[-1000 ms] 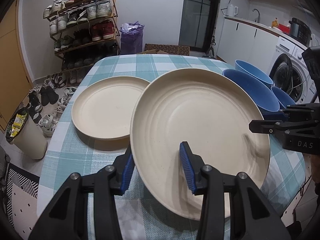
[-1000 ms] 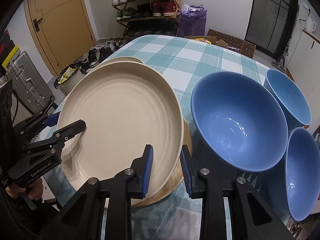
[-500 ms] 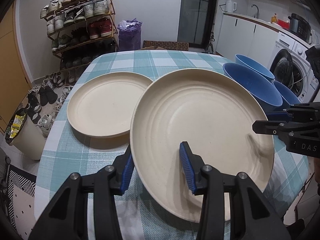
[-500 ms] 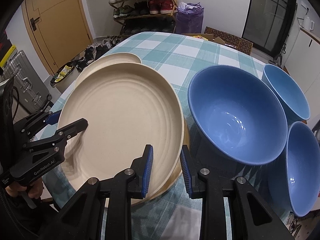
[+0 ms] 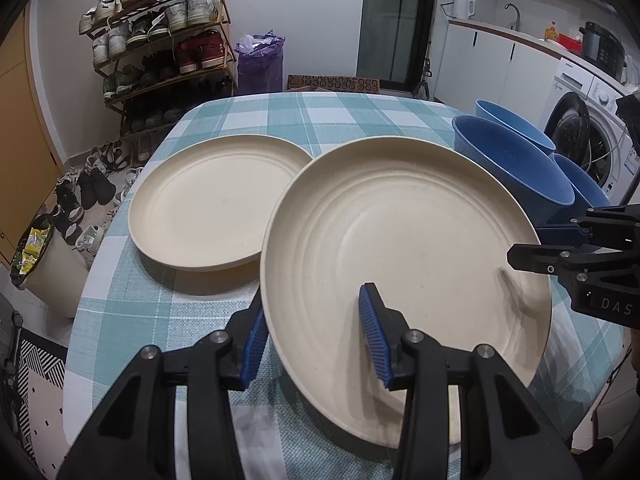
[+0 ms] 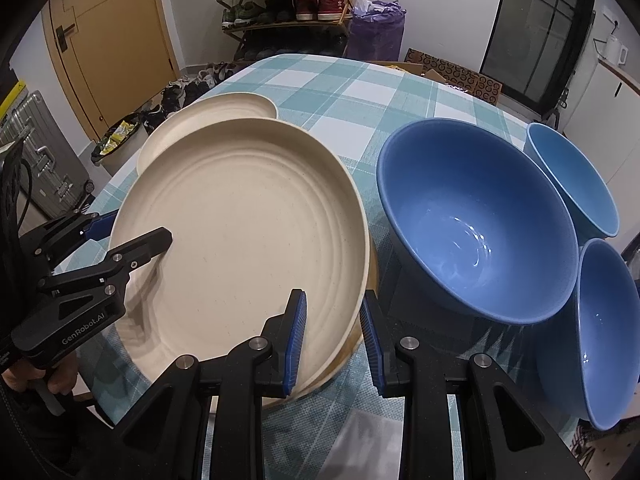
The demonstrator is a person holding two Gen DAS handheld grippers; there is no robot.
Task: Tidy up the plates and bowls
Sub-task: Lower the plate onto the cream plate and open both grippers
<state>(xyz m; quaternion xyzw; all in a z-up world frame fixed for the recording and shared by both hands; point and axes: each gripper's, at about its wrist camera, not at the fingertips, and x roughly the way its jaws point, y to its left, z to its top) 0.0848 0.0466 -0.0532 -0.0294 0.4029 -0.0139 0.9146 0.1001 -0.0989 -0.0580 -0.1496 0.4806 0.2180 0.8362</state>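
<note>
Left gripper (image 5: 316, 336) clamps raised cream plate's (image 5: 404, 264) rim.

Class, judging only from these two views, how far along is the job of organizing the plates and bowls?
Done: little; no plates look stacked yet. In hand: the left hand-held gripper and right hand-held gripper each grip the rim of one cream plate, held tilted above the checked tablecloth. Left: setting it on the second cream plate lying beside it, then nesting the three blue bowls, which stand separately.
</note>
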